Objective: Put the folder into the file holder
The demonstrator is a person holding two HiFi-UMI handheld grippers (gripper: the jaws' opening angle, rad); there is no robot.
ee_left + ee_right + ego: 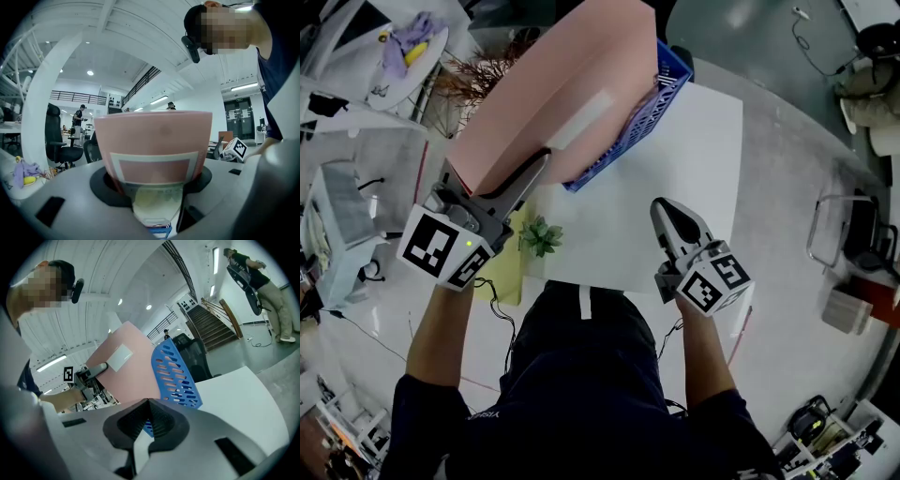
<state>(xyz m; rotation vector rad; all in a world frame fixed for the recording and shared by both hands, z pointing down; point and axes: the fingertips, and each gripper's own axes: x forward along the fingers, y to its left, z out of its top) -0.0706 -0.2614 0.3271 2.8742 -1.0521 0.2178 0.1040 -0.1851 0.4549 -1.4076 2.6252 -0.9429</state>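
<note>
Pink folder (553,98) over half-hidden blue holder (667,89)

Pink folder (553,84) with a white label (586,117); blue slotted file holder (649,117); white table (703,159); green plant (542,236).

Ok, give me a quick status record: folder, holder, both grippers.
folder: pink, tilted, gripped at its near edge
file holder: blue, slotted, on the white table, partly covered by the folder
left gripper: jaws clamped on the folder
right gripper: jaws together, empty, over the white table
folder seated in file holder: cannot tell
</note>
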